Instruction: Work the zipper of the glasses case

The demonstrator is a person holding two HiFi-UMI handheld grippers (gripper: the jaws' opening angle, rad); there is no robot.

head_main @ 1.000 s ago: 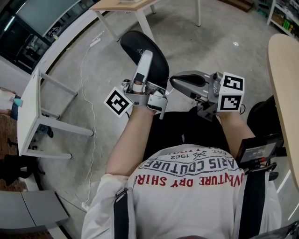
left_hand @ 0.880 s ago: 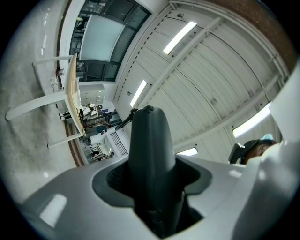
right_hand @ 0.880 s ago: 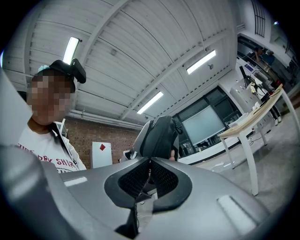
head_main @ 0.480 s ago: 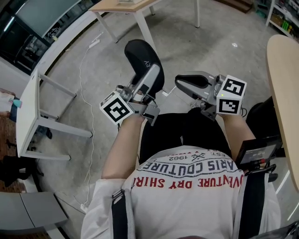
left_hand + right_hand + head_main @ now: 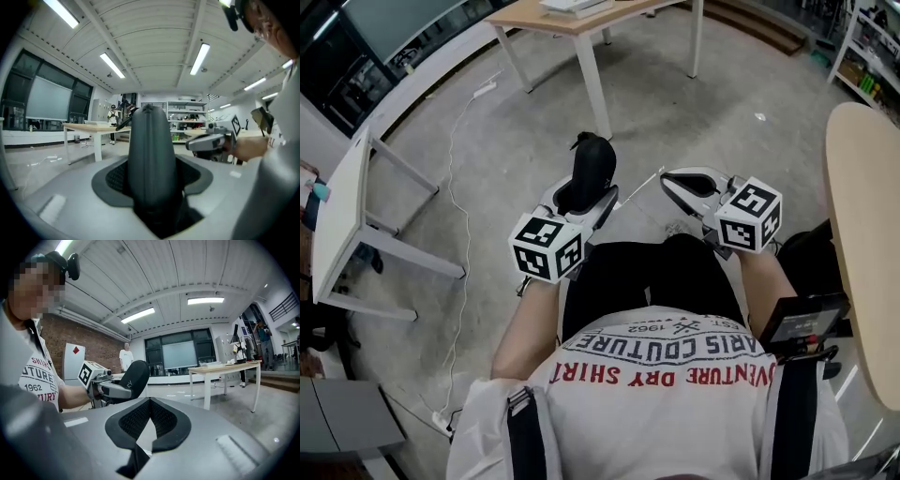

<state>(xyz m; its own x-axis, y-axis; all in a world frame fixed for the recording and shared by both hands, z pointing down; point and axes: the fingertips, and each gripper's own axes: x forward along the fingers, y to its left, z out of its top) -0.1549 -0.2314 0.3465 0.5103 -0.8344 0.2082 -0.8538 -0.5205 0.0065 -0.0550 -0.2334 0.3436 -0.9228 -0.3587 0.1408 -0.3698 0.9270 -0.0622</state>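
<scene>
**Now: case clamped on the left, to be reached from the right**

The glasses case (image 5: 592, 169) is gripped at its near end by the left gripper (image 5: 586, 199). The black shell is pinched between the two pads and is seen standing upright and edge-on in the left gripper view. In the head view it is held above the lap (image 5: 656, 272), with its long axis running on from the left gripper's own line, away from the person. The far end is left free.

The right gripper (image 5: 675, 183) is held just beside the case, on its right and apart from it, pointing much the same way. Its jaws have just been closed tip to tip, with nothing between them.

The coming move is judged to turn on this side-by-side lie. The case is already held by the left gripper, so the zipper has to be reached by the right one, crossing leftward toward the shell's edge. A small bump is seen at the case's far tip, but whether it is the zipper pull cannot be told. The right jaws would probably have to be parted before any pull could be taken.
</scene>
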